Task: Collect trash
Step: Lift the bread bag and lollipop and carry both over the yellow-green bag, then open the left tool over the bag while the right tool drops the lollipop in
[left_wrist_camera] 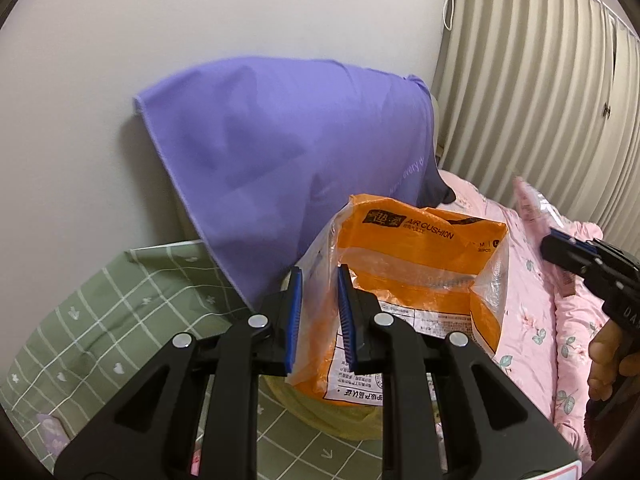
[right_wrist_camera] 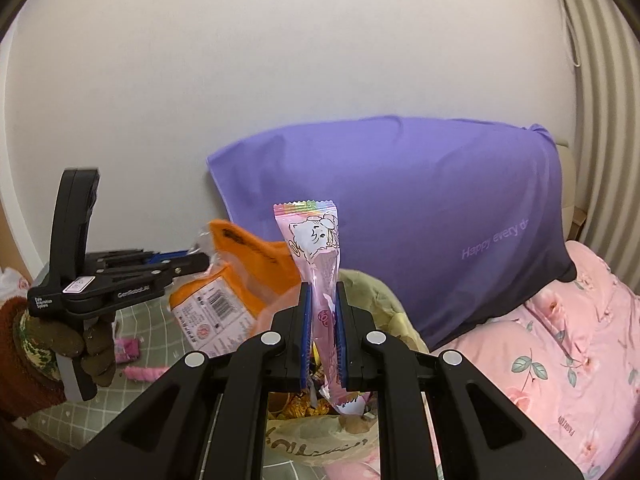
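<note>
- Looking from my left wrist, my left gripper (left_wrist_camera: 318,316) pinches the clear edge of the orange bag (left_wrist_camera: 416,280), which stands up just past my fingers, above the green blanket (left_wrist_camera: 100,320).
- From my right wrist, my right gripper (right_wrist_camera: 323,332) squeezes the pink wrapper (right_wrist_camera: 320,256), which sticks straight up between the pads. The orange bag (right_wrist_camera: 240,280) hangs just to its left.

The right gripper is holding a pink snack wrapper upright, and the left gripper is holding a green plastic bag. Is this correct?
Not quite: the plastic bag in the left gripper is orange, not green, as the left wrist view shows. The rest holds: the right gripper holds the pink snack wrapper upright.
</note>
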Demonstrator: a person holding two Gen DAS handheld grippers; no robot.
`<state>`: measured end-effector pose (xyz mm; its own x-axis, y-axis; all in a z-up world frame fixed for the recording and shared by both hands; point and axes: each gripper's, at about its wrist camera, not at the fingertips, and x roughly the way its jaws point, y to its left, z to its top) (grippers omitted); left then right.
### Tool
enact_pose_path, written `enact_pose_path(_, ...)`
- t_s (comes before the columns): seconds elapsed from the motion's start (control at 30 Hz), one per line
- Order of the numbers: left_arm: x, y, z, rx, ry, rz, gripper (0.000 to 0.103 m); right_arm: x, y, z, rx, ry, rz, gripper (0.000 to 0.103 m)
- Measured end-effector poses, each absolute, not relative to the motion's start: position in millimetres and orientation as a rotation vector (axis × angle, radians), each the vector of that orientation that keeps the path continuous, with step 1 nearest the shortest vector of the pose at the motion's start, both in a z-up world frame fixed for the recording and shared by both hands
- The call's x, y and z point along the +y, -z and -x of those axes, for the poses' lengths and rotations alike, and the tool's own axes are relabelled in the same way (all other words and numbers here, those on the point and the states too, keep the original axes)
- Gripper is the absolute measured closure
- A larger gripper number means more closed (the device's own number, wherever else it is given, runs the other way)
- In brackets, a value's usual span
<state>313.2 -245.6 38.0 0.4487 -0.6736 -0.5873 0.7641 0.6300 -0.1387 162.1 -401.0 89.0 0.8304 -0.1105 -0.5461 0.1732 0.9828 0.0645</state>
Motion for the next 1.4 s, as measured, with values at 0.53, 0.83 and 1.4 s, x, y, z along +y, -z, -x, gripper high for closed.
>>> enact_pose_path(0.53, -327.2, 45.4, -341.5, 0.782, 1.006, -0.334, 0.086, -426.8, 36.5, -258.4, 0.929, 0.056, -0.135, 0.091)
enact_pose_path(0.83, -324.4, 37.3, -352.0, 0.799, 1.065, -0.233, 0.079, -416.8, 38.6, -244.0, 0.935, 0.074, -0.124, 0.091)
enact_pose_path(1.4, -134.0, 16.3, -337.5, 0.719, 0.751, 0.017, 0.049, -387.1, -11.1, -222.3, 0.745, 0.068, -0.136, 0.068)
